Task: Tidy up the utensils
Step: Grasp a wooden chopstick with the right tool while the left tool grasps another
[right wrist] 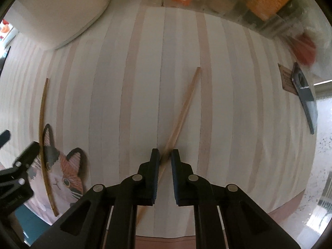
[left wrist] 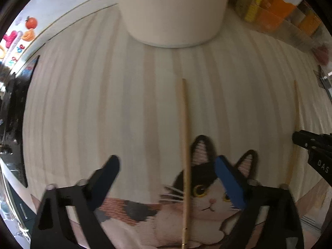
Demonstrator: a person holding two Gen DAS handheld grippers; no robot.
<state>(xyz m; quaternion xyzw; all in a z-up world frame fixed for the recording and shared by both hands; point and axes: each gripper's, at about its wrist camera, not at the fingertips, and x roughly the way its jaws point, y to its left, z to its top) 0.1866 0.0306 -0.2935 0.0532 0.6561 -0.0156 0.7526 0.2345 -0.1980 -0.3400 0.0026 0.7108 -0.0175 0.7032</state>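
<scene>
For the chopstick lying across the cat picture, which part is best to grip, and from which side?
Grip the chopstick near the middle of its shaft, coming straight down from above. It lies flat on the striped mat, thin and long, already between the open left gripper fingers, so closing across its width looks simplest.

Striped cat-print mat [right wrist: 186, 41] on speckled counter [right wrist: 323, 145], daylit

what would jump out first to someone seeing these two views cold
The cat picture printed on the striped cloth grabs the eye first, with one chopstick lying across its face between the open left gripper fingers. Off to the side, the right gripper is pinched on the second chopstick. A big white container stands at the cloth's far edge.
</scene>
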